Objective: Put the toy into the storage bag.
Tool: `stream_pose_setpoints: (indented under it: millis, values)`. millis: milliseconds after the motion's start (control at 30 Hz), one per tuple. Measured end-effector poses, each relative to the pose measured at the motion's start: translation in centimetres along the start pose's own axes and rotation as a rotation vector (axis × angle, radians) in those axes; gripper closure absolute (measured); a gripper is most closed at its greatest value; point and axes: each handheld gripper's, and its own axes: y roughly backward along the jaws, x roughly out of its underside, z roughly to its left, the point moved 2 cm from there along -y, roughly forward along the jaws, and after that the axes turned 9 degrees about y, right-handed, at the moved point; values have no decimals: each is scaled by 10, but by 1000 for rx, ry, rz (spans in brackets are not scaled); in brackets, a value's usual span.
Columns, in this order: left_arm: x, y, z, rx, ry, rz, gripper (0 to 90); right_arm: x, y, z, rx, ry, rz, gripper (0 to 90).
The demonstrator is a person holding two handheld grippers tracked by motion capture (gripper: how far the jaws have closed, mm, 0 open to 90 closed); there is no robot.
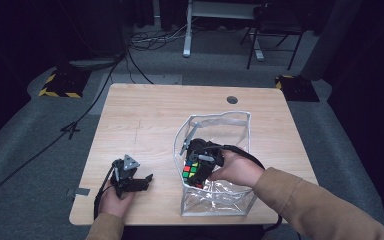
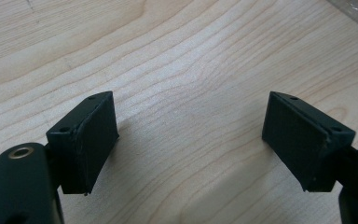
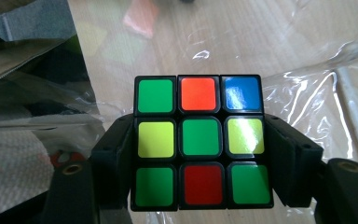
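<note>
The right gripper [image 3: 200, 161] pinches a puzzle cube [image 3: 199, 140] by its flat sides inside a clear bag [image 1: 215, 200]; rigid, light, slick. The left gripper [image 2: 191, 140] is spread, empty.

Right hand-held gripper [image 1: 198, 167] largely masked in the high view by the hand [image 1: 237, 169] and the clear bag [image 1: 230, 122]. Cube [image 3: 198, 140] flanks covered by the jaws in the right gripper view; bottom row close to the frame edge. Left hand-held gripper [image 2: 190, 140] bodies cropped at both lower corners. Bag contents beyond the cube blurred by glare. Surface [image 1: 145, 115] front edge partly hidden by the sleeves.
</note>
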Motion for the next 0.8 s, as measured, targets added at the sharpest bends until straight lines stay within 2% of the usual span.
stream_pose_setpoints:
  millis: [133,267,800]
  values:
    - [0,0,0,-1,0,2,185,3,-9,1,-29,-9,11,339]
    - [0,0,0,0,0,0,184,3,-12,1,-33,0,19,339]
    - [0,0,0,0,0,0,184,3,-28,2,-75,-26,86,338]
